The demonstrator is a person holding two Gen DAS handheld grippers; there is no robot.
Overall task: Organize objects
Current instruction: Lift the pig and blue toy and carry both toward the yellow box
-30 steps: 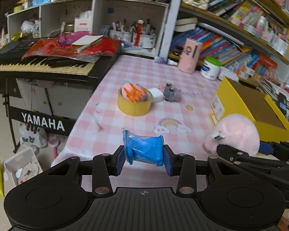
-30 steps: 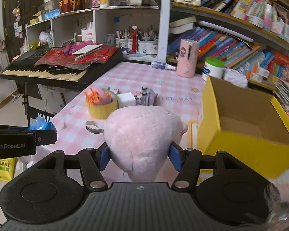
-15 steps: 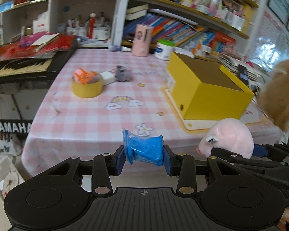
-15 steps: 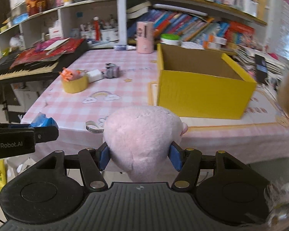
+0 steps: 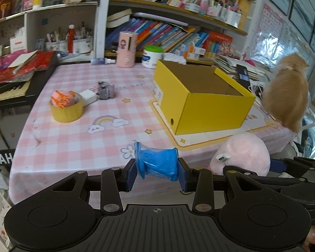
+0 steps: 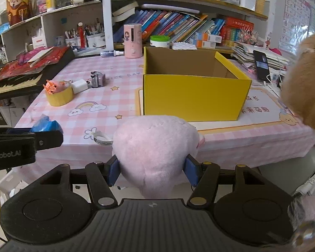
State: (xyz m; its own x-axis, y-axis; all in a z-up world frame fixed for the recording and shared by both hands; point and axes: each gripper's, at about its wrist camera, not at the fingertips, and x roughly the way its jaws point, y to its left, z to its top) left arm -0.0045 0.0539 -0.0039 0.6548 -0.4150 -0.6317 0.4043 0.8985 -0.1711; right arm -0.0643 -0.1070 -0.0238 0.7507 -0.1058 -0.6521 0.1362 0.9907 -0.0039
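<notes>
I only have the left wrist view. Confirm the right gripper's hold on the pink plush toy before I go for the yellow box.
Observer: The right wrist view shows the right gripper with both blue pads pressed into the pink plush toy, one on each side.
Operator: Tell me what the plush faces.
Observer: The yellow box sits straight ahead, one wall square to that gripper, top open.
Operator: Check the left gripper from that side.
Observer: The left gripper shows side-on, and the crumpled blue bag pokes out above its finger.
</notes>
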